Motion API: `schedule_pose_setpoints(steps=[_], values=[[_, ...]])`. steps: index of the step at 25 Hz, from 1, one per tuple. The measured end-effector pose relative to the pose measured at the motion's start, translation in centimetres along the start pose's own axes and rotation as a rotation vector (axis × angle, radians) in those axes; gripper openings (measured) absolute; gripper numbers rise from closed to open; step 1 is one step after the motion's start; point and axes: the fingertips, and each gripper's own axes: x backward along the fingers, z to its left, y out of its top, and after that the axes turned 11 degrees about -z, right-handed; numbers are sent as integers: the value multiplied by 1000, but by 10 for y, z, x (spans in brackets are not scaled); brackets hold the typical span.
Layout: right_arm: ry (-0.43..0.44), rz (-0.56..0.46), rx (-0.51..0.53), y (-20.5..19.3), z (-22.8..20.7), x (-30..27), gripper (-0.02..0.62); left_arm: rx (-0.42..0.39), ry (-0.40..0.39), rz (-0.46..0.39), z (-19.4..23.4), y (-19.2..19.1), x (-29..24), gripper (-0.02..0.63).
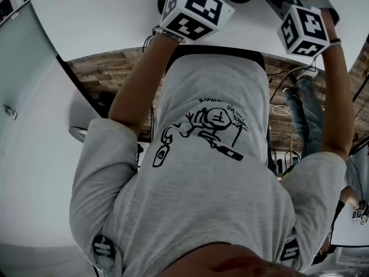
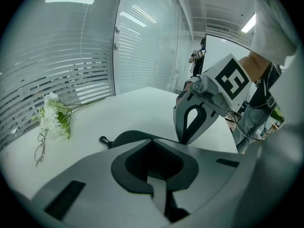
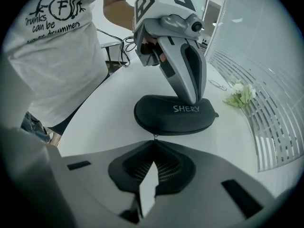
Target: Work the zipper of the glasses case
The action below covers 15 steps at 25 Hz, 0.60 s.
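Note:
A black zipped glasses case [image 3: 173, 115] printed "SHERY" lies on the white table [image 3: 109, 113]. In the right gripper view, my right gripper [image 3: 153, 140] is shut at the case's near edge, with the small metal zipper pull [image 3: 154, 136] at its tips. My left gripper [image 3: 194, 98] comes down from above, its jaws together on the case's far edge. The left gripper view shows the left gripper [image 2: 152, 140] shut against the dark case [image 2: 124, 137], with the right gripper [image 2: 184, 137] just beyond. In the head view only the marker cubes [image 1: 196, 10] [image 1: 302, 30] show.
White flowers [image 3: 240, 96] [image 2: 54, 118] and a pair of glasses [image 2: 40, 148] lie on the table near the window blinds [image 3: 266, 94]. The person's grey shirt [image 1: 213, 172] fills most of the head view. Cables [image 3: 126, 44] hang beyond the table edge.

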Motion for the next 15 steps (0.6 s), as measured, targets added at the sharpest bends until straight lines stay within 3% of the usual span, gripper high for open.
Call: schedule_pose_setpoints(steps=[15], values=[[-11,-47,-101,10,20,-1,3,7,6,-9,2,2,1,21]])
